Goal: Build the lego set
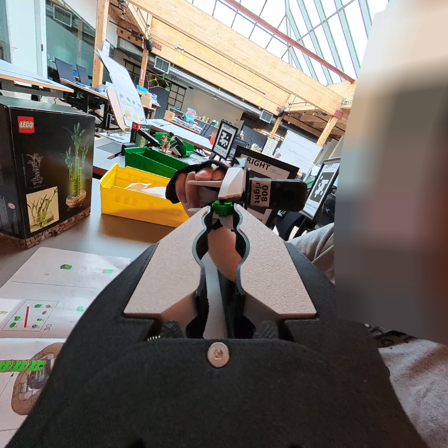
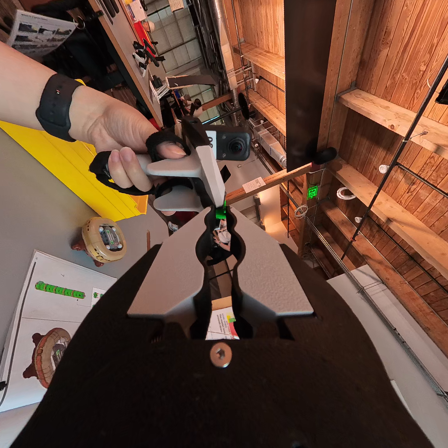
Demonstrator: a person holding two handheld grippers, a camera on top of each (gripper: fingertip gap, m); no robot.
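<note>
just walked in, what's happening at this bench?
A person is building a lego set with two handheld grippers. The left gripper and right gripper meet tip to tip in the air, both shut on small green pieces. The tan pot base sits on the table beside the open instruction booklet.
</note>
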